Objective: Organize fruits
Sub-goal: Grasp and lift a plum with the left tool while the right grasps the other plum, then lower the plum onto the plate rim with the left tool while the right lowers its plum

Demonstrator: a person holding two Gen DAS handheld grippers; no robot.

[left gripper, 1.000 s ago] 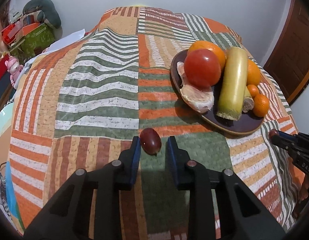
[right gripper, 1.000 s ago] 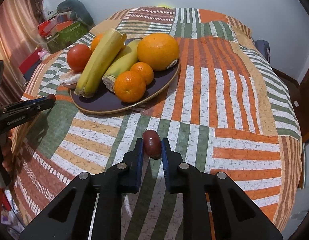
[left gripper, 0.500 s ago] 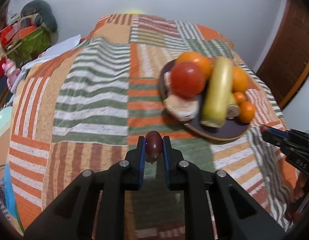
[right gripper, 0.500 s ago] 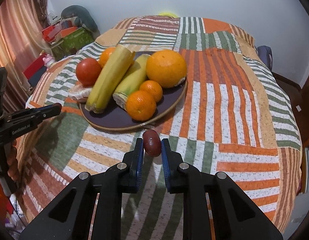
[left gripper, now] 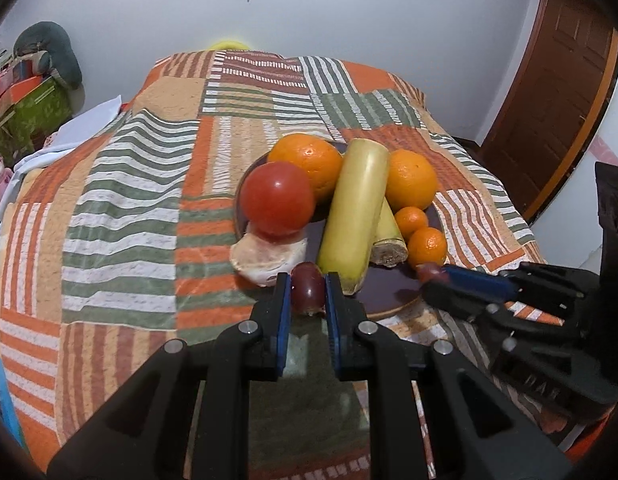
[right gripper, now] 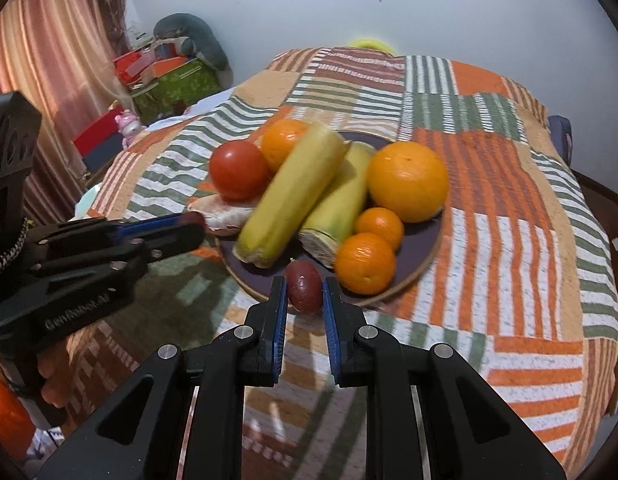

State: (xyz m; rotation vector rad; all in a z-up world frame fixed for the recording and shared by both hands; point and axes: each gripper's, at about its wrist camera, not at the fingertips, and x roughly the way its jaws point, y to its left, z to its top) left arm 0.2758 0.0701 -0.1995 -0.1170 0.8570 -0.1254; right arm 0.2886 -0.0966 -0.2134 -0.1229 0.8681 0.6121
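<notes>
Holding one dark red grape in each gripper: left gripper clamped on left grape, right gripper clamped on right grape. Both poised at plate rim, 6 o'clock side. Risks for you: oversqueeze bursts skin; release near rim, grape rolls onto quilt; grippers close together, may collide; nudged banana could shift pile.

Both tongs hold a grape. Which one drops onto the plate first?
Right, probably. The right tongs hold their grape at a bare patch of the plate; the left tongs face the banana and peeled fruit.
</notes>
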